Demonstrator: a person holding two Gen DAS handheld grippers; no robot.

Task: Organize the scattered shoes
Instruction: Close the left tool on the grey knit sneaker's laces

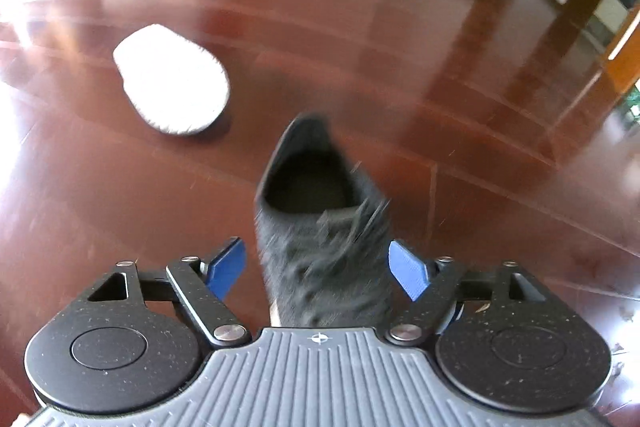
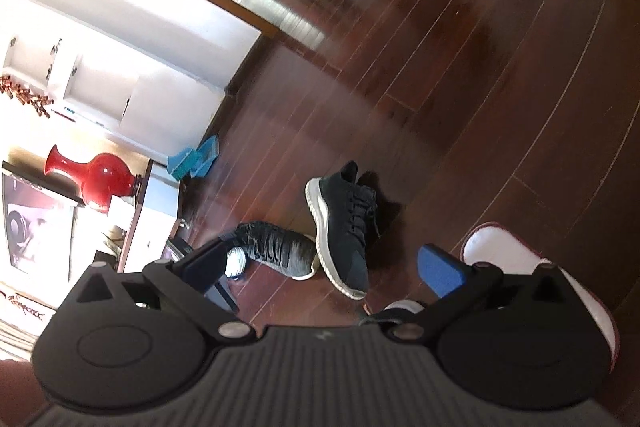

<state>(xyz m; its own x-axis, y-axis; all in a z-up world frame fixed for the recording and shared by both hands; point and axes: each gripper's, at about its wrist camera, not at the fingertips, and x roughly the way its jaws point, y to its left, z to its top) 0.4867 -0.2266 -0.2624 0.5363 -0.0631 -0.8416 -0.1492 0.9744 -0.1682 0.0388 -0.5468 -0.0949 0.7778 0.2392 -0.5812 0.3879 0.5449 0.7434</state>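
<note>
- Grey knit shoe (image 1: 320, 235) lies on the floor between the spread blue pads of the left gripper (image 1: 318, 269), its opening facing up and its heel pointing away from the camera; the picture is blurred here, and neither pad appears to press on it.
- Left gripper's jaws stand wide apart, one pad on each side of the shoe's laced front.
- White shoe (image 1: 172, 79) lies sole-up on the same floor, up and to the left of the grey one and well apart from it.
- In the right wrist view, a black sneaker with a white sole (image 2: 340, 227) rests on the boards, with a grey knit shoe (image 2: 276, 247) just beside its toe end; whether they touch is unclear.
- White shoe with a dark red edge (image 2: 508, 247) sits close under the right gripper (image 2: 332, 263), partly hidden behind its right finger.
- Right gripper's jaws are apart, with nothing held between the pads.
- Dark red wooden floor (image 1: 440, 67) is glossy and carries all the shoes.
- Teal object (image 2: 196, 159) lies on the floor by the white cabinet (image 2: 120, 87), and a red vase (image 2: 92, 179) stands on a ledge at the left.
</note>
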